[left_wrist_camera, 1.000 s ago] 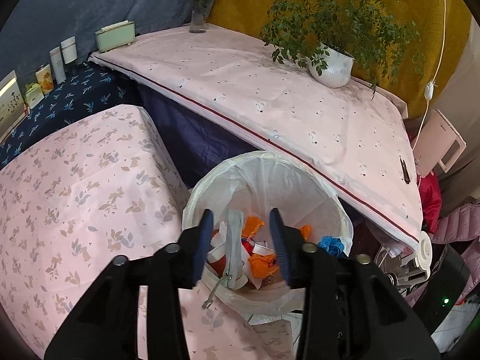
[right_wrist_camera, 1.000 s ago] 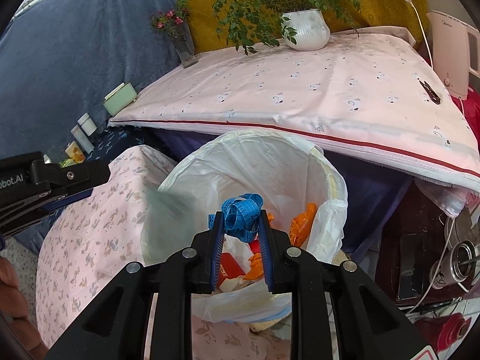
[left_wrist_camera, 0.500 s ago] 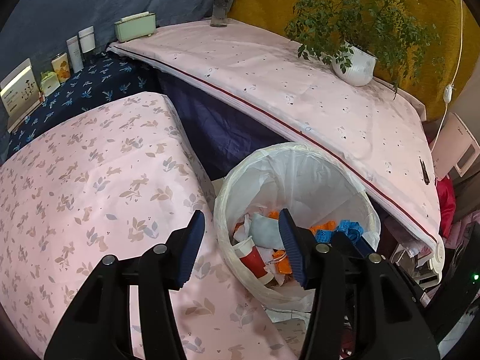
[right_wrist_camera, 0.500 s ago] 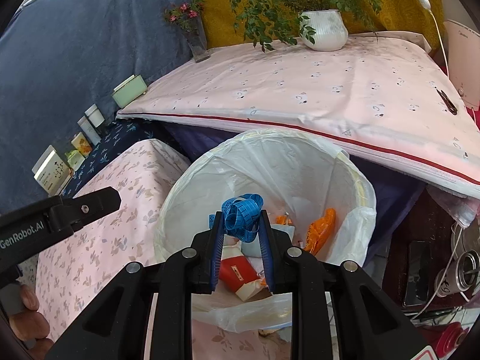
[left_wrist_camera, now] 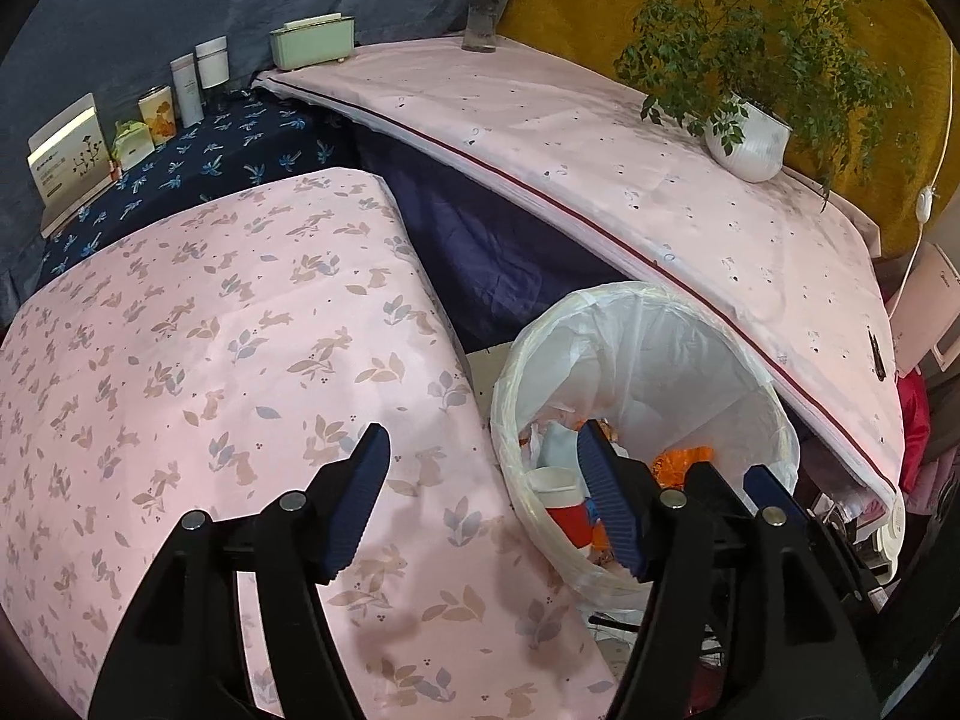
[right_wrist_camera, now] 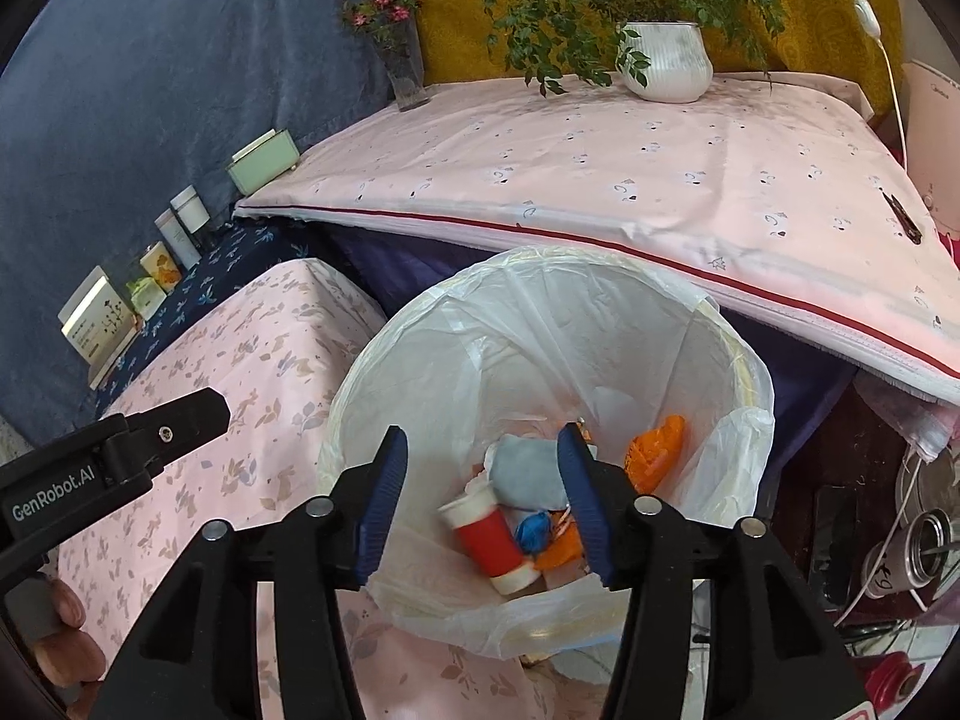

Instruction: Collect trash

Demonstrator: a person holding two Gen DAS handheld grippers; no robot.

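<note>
Our right gripper (right_wrist_camera: 483, 495) hangs spread and empty over the white-lined round trash bin (right_wrist_camera: 744, 372) — the crumpled blue tape (right_wrist_camera: 533, 529) lies inside beside a red paper cup (right_wrist_camera: 487, 534). Our left gripper (left_wrist_camera: 486, 504) is spread too.

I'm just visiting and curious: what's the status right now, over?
Right gripper open, over the trash bin. Left gripper open, empty. Blue scrap lies in the bin beside the red cup. Nothing in the way.
</note>
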